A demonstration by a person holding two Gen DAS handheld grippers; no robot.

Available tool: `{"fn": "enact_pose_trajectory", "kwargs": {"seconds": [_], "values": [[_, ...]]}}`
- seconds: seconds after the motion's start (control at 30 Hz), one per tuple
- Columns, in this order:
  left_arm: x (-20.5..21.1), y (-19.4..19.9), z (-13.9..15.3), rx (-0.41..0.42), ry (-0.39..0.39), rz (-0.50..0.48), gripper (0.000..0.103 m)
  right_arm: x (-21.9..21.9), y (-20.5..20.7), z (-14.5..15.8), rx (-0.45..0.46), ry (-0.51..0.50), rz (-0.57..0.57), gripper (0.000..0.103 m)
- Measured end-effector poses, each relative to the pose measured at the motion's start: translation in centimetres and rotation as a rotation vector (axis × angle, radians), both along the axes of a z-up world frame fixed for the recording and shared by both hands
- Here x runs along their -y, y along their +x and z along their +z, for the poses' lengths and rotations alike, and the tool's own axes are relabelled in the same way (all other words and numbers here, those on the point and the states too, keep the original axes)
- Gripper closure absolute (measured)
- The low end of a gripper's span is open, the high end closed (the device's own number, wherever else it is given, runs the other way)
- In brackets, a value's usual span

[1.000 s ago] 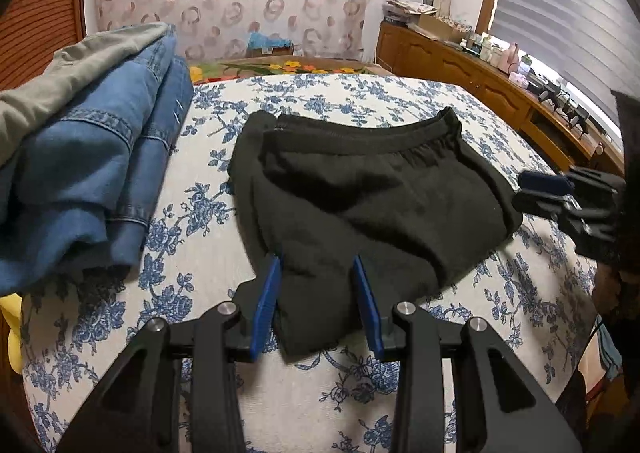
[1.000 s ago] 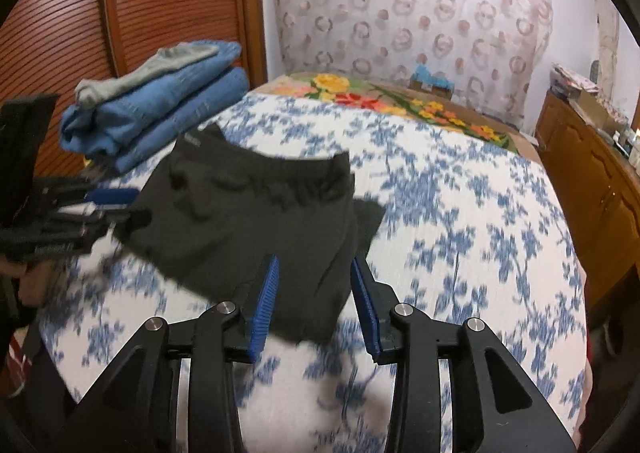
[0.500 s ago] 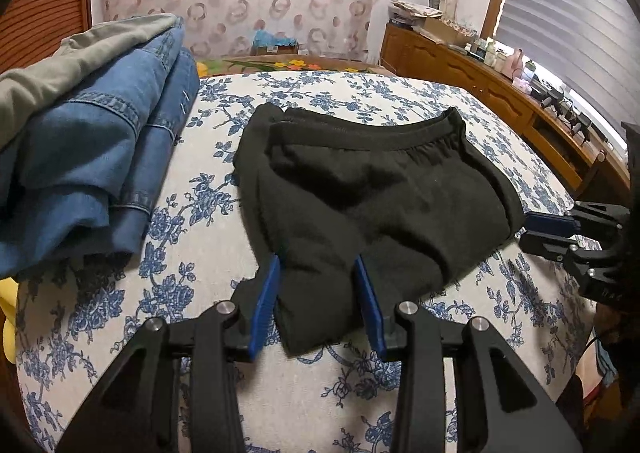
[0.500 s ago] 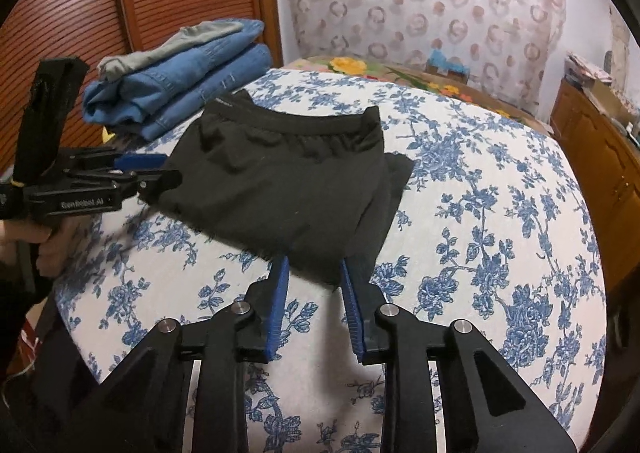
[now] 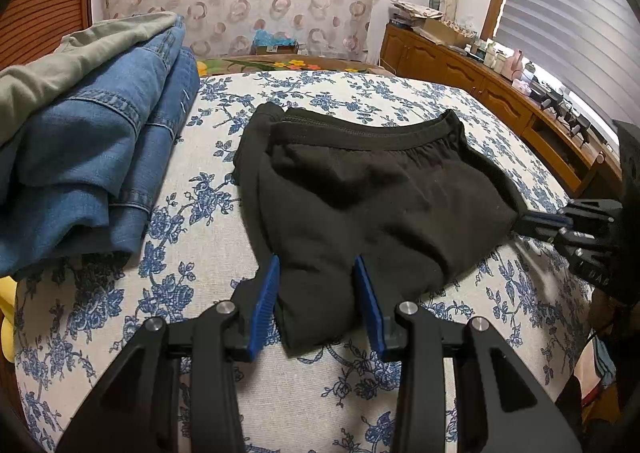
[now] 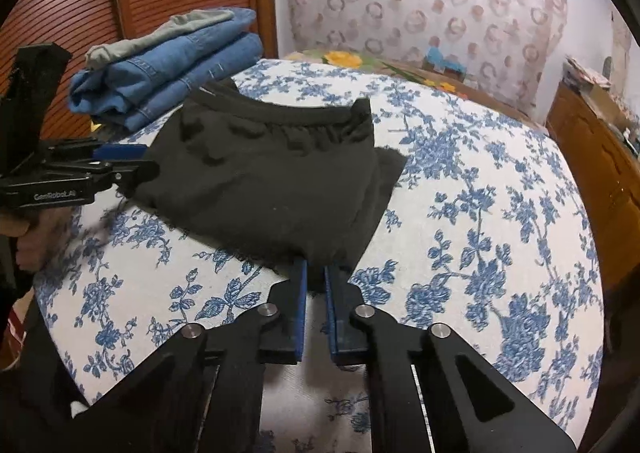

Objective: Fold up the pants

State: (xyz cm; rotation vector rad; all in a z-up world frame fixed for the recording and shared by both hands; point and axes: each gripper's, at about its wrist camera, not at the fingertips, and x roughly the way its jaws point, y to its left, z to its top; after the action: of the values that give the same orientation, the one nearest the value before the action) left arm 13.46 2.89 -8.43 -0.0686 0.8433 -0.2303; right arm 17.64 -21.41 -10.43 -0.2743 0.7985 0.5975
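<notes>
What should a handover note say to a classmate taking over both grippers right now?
Left gripper: open, jaws either side of the black pants' near corner.
Right gripper: nearly shut on the pants' near edge; a firm grip cannot be confirmed.
The pants lie folded on the floral bedspread, waistband at the far side, beside a stack of folded jeans.
Left: any final fold, then stacking.

Item: we are looking at black pants (image 5: 372, 205), folded into a compact bundle.
Pose: they are lying flat on the floral bedspread (image 5: 192, 245), elastic waistband facing the top of the frame.
Place: they are sitting at centre frame in both views.
</notes>
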Motion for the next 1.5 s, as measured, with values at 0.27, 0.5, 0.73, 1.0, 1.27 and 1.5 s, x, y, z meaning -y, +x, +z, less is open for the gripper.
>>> {"fn": "enact_pose_trajectory", "kwargs": {"seconds": [0.27,0.5,0.73,1.0,1.27,1.5], "values": [[0.0,0.0,0.0,0.0,0.003,0.0,0.065,2.4,0.9,1.5,0.032,-0.024,-0.07,0.102],[-0.1,0.1,-0.1,0.0,0.003,0.003,0.065,3.6,1.2,1.0,0.006,0.005,-0.1,0.1],[-0.4,-0.1,0.2,0.005,-0.001,0.015,0.065,3.1,1.3,2.0,0.014,0.093,-0.094,0.067],[-0.6,-1.9,0.8,0.016,-0.017,-0.014,0.065,0.7,2.6,1.0,-0.028,0.073,-0.075,0.065],[-0.1,-1.1,-0.2,-0.007,-0.005,-0.022,0.071,0.6,3.6,-0.2,-0.092,0.072,-0.088,0.064],[-0.2,-1.1,0.0,0.004,-0.027,-0.033,0.096,-0.3,3.1,-0.3,-0.074,0.041,-0.053,0.087]]}}
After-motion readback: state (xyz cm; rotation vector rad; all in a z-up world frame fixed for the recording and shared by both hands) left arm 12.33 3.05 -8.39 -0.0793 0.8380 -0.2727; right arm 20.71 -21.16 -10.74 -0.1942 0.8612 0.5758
